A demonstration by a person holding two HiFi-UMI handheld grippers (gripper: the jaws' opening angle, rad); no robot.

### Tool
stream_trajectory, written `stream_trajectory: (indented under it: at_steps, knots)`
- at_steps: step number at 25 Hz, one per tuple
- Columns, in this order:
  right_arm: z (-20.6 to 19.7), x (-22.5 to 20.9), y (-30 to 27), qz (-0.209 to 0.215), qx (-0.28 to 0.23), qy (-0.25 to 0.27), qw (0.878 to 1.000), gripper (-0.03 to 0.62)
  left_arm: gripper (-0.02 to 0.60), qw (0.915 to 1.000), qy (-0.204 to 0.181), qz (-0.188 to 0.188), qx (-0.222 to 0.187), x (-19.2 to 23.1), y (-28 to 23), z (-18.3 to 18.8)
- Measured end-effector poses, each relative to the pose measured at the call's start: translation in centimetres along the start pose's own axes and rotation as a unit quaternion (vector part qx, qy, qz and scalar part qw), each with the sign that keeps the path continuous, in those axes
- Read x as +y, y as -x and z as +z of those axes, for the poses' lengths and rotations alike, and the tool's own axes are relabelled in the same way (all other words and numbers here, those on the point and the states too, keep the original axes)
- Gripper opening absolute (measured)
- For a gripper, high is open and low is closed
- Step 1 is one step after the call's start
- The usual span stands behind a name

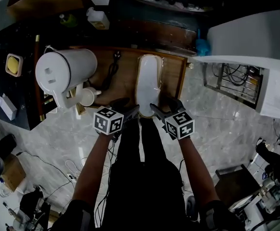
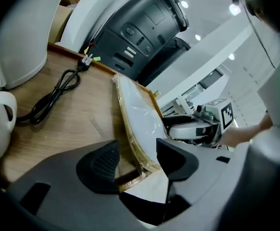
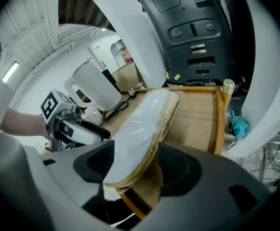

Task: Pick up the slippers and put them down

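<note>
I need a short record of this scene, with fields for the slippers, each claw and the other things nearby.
slippers: white, wrapped in clear plastic, lying on the wooden table
left claw: open, near end of the slippers between its jaws
right claw: open, same end between its jaws
left of slippers: white jug, mug, black cable

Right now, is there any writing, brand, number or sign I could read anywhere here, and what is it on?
No words or numbers can be read anywhere.
Marker cubes: black-and-white square patterns only, no letters.
Black machine: small pale stickers, too blurred to read.
Paper sheet: faint print, too small to read.
</note>
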State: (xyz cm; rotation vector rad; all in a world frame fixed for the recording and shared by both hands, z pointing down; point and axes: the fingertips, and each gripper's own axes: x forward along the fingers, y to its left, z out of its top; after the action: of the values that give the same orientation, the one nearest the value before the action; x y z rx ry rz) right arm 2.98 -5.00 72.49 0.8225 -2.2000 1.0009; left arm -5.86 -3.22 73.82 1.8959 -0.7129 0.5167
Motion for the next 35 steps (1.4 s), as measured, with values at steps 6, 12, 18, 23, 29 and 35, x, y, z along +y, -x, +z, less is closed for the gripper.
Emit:
stream_trajectory:
  at_steps: [6,12,18,23,29,35]
  knots:
    - [-0.6,-1.1,-1.3,-0.012,0.017,-0.044,0.999,0.270,0.235,0.9999,0.009,0.004,0.007,0.7,-1.1,0.1]
    - [-1.6,-0.9,-1.9,0.019,0.018,-0.103,0.994,0.270,0.233,0.9997,-0.002,-0.006,0.026,0.5,-2.1,0.2]
    - [-1.8,-0.7,-2.2,0.028,0.018,-0.113,0.993,0.268,0.218,0.9986,-0.006,-0.026,0.046,-0.2,-2.8,0.2]
    - [-1.8,-0.8,-2.3,0.035,0.024,-0.111,0.993,0.264,0.207,0.9975,-0.003,-0.040,0.059,-0.4,-3.2,0.4]
    - [-1.1,-0.4,-1.9,0.046,0.024,-0.093,0.994,0.230,0.193,0.9970,0.006,-0.048,0.061,-0.6,-2.8,0.3]
    - [-0.1,1.0,-0.9,0.053,0.018,-0.086,0.995,0.227,0.192,0.9984,0.001,-0.032,0.046,-1.6,-0.8,0.9]
